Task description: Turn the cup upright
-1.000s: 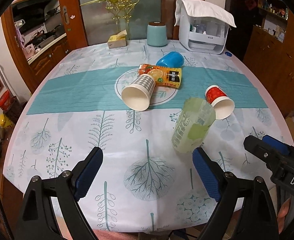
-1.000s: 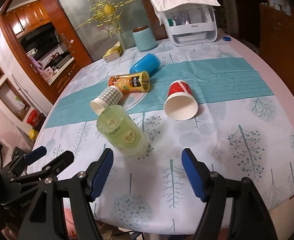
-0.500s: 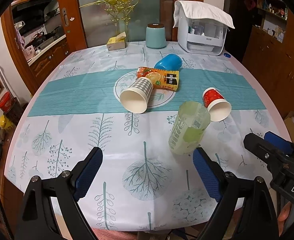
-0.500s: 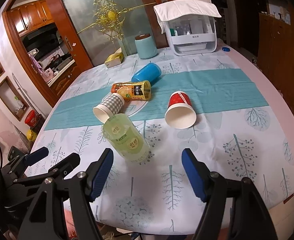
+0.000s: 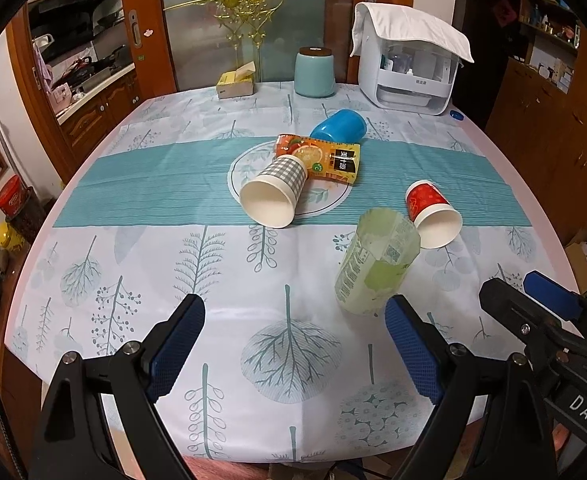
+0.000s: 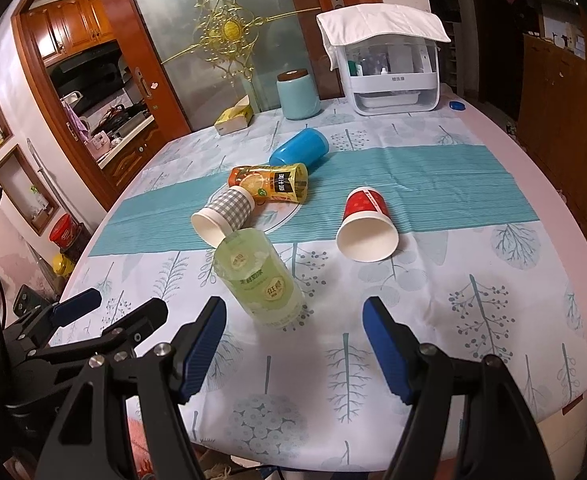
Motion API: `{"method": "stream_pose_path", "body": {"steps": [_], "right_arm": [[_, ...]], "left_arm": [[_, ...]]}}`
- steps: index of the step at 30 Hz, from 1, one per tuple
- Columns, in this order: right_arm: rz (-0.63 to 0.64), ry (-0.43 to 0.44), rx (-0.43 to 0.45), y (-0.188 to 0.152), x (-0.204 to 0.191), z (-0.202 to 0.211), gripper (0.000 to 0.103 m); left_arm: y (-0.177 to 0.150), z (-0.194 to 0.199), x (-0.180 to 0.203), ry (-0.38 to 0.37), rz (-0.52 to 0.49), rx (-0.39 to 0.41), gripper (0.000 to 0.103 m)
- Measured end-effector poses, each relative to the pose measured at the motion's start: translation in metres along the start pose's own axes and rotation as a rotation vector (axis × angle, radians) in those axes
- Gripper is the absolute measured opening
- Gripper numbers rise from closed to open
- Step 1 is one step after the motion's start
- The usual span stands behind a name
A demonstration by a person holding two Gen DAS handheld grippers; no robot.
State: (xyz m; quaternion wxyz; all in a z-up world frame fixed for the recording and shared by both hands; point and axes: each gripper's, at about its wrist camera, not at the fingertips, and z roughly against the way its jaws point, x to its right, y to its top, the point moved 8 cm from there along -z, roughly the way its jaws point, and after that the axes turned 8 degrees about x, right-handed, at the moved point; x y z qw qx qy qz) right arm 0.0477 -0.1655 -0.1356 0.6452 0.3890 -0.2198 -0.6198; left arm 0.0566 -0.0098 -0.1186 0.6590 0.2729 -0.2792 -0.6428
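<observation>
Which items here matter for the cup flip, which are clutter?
Job:
- green cup, on the table nearest both open grippers
- checked cup, on its side
- red cup, on its side
- blue cup, on its side

Clutter:
- juice pouch
- teal jar
- tissue box
- white dispenser

Your left gripper [image 5: 293, 344] is held low, its two blue-padded fingers [image 5: 175, 346] spread wide with nothing between them. Your right gripper [image 6: 293, 350] is the same: fingers wide apart and holding nothing. Both point forward, side by side, the right one just beside the left.
</observation>
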Motion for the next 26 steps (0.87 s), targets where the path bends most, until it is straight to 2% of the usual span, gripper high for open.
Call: {"method": "stream_pose_path", "body": {"steps": [26], "right_arm": [[0.001,0.007,-0.02,-0.0043,-0.003,-0.0043,0.072]], "left_arm": [[-0.002,-0.0017,-0.0032,-0.01,0.015,-0.005,0.091]]}}
